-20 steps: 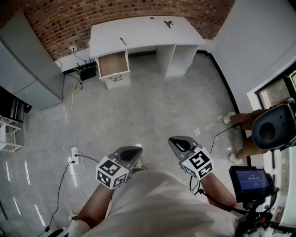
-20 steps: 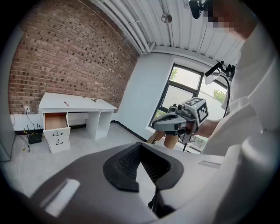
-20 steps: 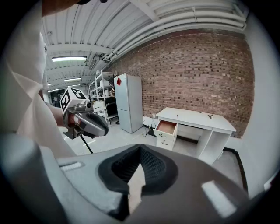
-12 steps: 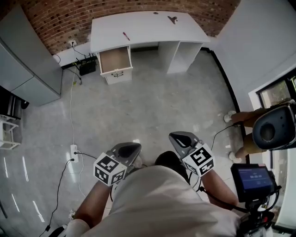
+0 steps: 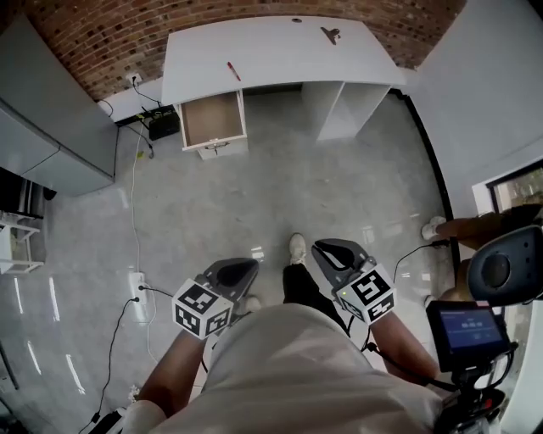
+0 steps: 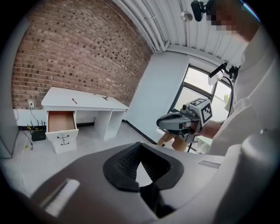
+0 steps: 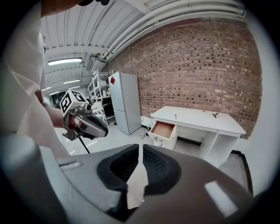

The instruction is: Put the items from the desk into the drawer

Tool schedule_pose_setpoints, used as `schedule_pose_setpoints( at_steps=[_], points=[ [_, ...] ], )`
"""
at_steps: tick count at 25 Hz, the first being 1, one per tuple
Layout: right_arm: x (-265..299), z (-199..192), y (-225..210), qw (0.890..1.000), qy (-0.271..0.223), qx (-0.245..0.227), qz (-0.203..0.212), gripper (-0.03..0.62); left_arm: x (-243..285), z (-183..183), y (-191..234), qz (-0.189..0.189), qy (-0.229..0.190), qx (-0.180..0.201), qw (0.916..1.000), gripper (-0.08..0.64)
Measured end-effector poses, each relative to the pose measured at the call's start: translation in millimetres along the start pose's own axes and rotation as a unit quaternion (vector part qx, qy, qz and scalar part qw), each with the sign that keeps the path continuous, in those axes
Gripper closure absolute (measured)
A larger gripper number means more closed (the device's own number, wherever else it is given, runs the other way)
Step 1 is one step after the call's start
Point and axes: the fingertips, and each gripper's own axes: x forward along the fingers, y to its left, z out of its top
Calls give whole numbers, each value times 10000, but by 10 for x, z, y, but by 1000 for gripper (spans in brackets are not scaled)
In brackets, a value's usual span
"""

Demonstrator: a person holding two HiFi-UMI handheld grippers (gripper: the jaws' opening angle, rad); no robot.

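A sparse lab or studio room: bare brick wall [image 5: 102,34], polished grey floor [image 5: 280,186], exposed ceiling pipes [image 7: 175,17], metal shelving [image 7: 98,94], one white counter [image 5: 271,51]

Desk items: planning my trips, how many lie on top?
2: a red pen at the desk's left, above the drawer; a dark item at the right. A tiny spot behind is unclear.
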Motion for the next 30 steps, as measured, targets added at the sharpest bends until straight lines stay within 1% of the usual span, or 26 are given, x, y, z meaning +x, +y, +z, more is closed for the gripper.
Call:
schedule_pose_setpoints(
  at_steps=[3,6,7,8,9,12,14,17,20,23,26,30],
  points=[
    [208,168,-550,9994,-129,-1,321,545,460,340,301,296,6,-180,9994,552],
    [277,596,-1142,9984,-166,-180,511,541,849,921,542,574,92,-362,9977,552],
    [275,748,-1346,9980,-176,-273,546,541,982,1125,612,655,115,-421,9969,543],
    [270,865,-1546,9975,-188,-346,588,541,1115,1310,683,750,128,-463,9960,517],
    [267,936,-1740,9970,-200,-396,634,541,1243,1472,760,862,131,-477,9950,511],
    [306,965,-2311,9965,-194,-455,678,541,1604,1881,1070,1204,102,-399,9919,509],
    [364,965,-2589,9969,-182,-413,650,541,1742,2091,1313,1400,102,-397,9893,509],
    [454,1000,-2810,9973,-205,-273,653,541,1827,2338,1704,1672,90,-474,9847,508],
    [549,1035,-2902,9972,-224,-137,694,541,1904,2527,2152,1944,64,-519,9795,506],
    [661,1093,-2974,9972,-186,-126,706,541,2055,2630,2630,2042,50,-667,9766,501],
    [784,1197,-3103,9983,-141,-165,550,541,2207,2686,3155,2108,149,-790,9742,494],
    [897,1315,-3440,9999,-21,-32,136,541,2437,2793,3899,2232,251,-971,9696,494]
  ],
)
